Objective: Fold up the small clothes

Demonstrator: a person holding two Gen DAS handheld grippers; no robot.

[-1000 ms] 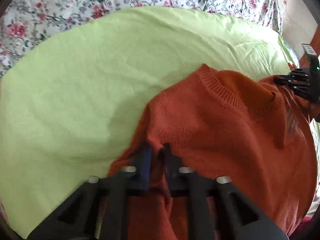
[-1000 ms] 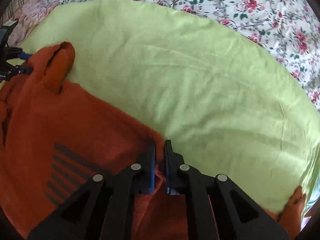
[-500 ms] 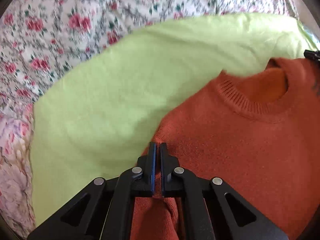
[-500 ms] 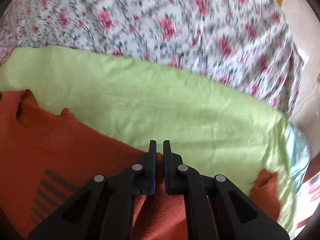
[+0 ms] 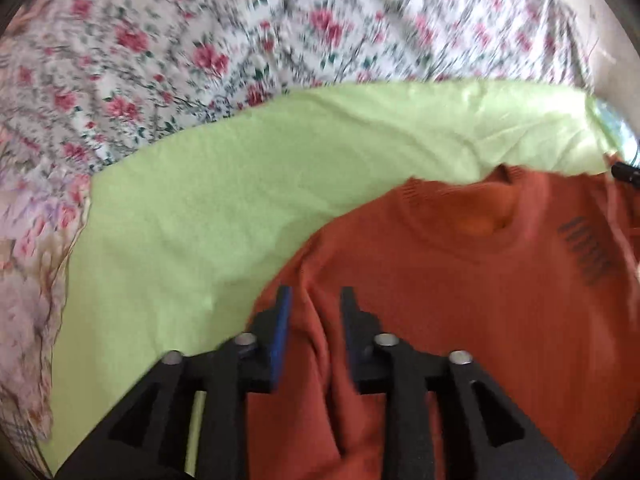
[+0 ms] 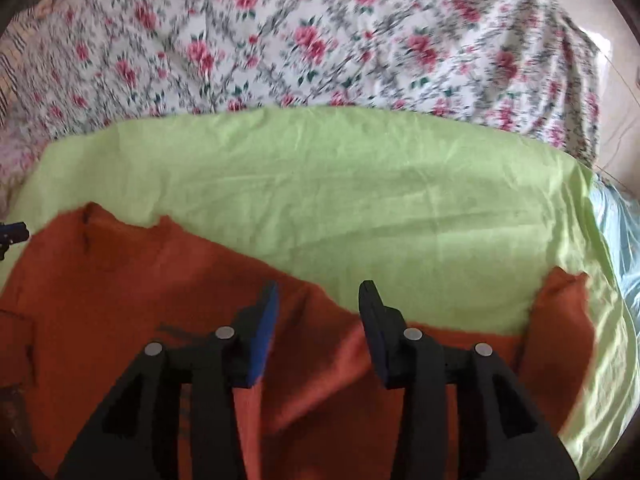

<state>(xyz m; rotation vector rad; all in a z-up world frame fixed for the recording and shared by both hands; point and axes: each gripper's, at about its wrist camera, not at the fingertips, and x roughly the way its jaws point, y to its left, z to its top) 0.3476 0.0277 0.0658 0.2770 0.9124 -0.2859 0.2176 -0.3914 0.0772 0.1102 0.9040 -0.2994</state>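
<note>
The orange sweater (image 5: pixel 460 300) lies spread face up on the green cloth (image 5: pixel 240 200) that covers the flowered bed (image 5: pixel 200 48), its collar (image 5: pixel 456 204) toward the far edge of the cloth and its striped mark (image 5: pixel 584 252) to the right of the collar.

The left hand-held gripper (image 5: pixel 314 300) sits over the sweater's left shoulder, just where the knit meets the green cloth. Its jaws are opening; a ridge of knit runs between them, but the pads do not seem to press on it. The right hand-held gripper (image 6: pixel 318 300) is over the opposite shoulder, its jaws also opening, with loose knit below them and nothing gripped. A sleeve (image 6: pixel 560 320) lies out to the right of the sweater's body, on the green cloth.

By the look of it, the laying-out step is ending and both shoulders are being let go. The next move probably calls for lifting clear, then taking a sleeve or side edge and carrying it across the sweater's chest.
</note>
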